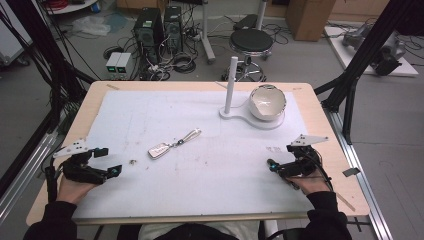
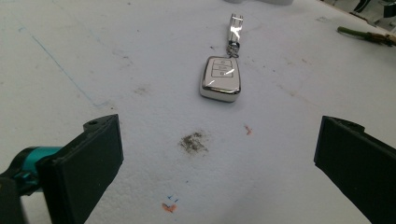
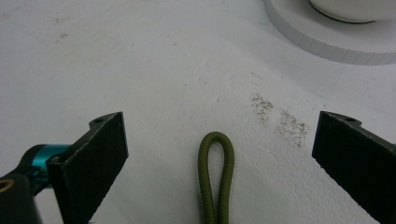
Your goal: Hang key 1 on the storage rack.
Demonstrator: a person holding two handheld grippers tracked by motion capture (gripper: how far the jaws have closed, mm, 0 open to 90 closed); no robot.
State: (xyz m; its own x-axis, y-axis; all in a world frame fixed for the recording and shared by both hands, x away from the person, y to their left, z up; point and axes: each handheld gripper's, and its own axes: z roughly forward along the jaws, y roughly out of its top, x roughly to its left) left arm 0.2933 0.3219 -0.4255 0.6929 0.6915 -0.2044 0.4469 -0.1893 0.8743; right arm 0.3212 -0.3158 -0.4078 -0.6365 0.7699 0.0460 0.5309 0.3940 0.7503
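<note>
At the centre of the white mat point(image 1: 150, 200) on the table: one car key point(image 2: 221, 78), white with a chrome edge and three buttons, lying flat, with a metal ring and strap point(image 2: 235, 27) at its far end. Likely light, rigid and slippery on the polished rim; best taken across its two long sides, or by the strap. Left gripper point(image 2: 217, 154): jaws wide apart, empty, aimed at the key, well short of it. Right gripper point(image 3: 219, 151): jaws wide apart, empty; a green cord loop point(image 3: 216, 175) lies between them, perhaps the gripper's own. Far right: white stand point(image 1: 250, 119) with post and bowl point(image 1: 268, 102).
</note>
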